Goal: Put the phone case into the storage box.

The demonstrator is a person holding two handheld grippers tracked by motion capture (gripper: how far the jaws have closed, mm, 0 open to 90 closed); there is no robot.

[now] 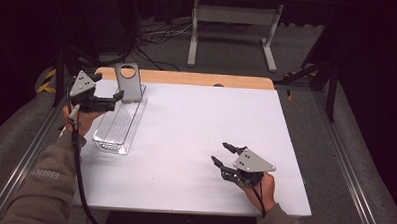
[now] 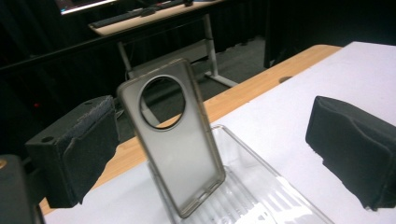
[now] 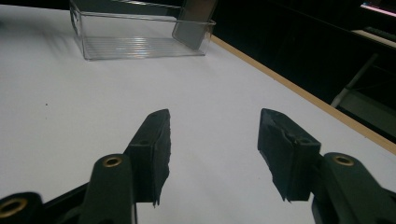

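Observation:
A translucent grey phone case with a round camera cut-out stands upright at the far end of a clear plastic tray on the left of the white table. My left gripper hovers just left of the case. In the left gripper view the case rises from the tray between and beyond the jaws, which are wide apart and touch nothing; the left gripper is open. My right gripper rests low at the front right, open and empty, facing the distant tray and case.
The white tabletop has a wooden strip along its far edge. Behind it, a white desk frame and cables lie on the dark floor. Metal rails run along both sides of the table.

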